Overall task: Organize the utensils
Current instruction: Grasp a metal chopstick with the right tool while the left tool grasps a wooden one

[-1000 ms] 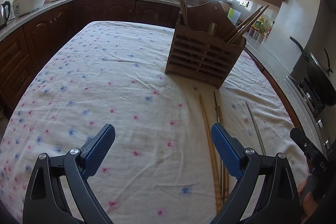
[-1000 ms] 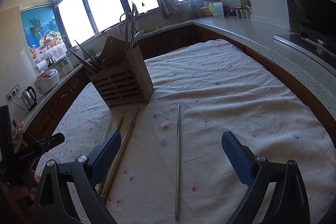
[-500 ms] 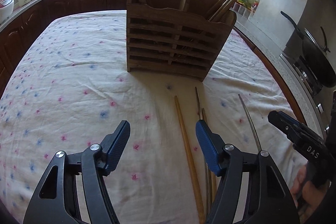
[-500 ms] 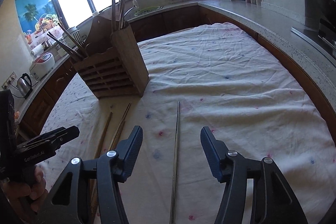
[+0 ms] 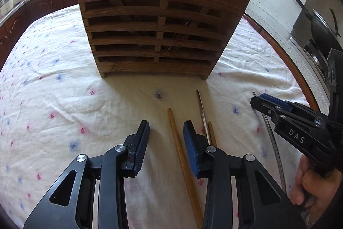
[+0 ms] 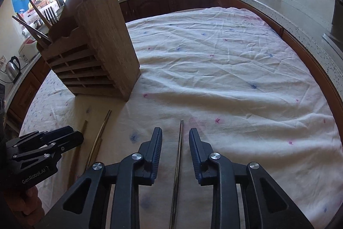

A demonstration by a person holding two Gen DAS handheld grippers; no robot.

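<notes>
A slatted wooden utensil holder [image 5: 154, 25] stands on the flowered tablecloth, with chopsticks, forks and a spoon in it. In front of it lie loose chopsticks. A wooden chopstick [image 5: 174, 132] lies between the jaws of my left gripper [image 5: 167, 130], which are closing but do not touch it. A thin metal chopstick [image 5: 202, 113] and another wooden one [image 5: 211, 132] lie just right of it. A separate metal chopstick [image 6: 181, 128] lies between the closing jaws of my right gripper [image 6: 175, 134], with gaps on both sides. The holder [image 6: 96, 46] stands far left there.
The table edge [image 6: 321, 87] curves along the right, with a stone counter beyond it. A black wok [image 5: 319, 27] sits on the stove at the right. A kettle [image 6: 12, 67] and a rice cooker stand on the left counter. A hand [image 5: 310, 186] holds the right gripper.
Both grippers moved forward and down toward the holder and the cloth. Their jaws narrowed from wide open, so that each now has one chopstick between them.
</notes>
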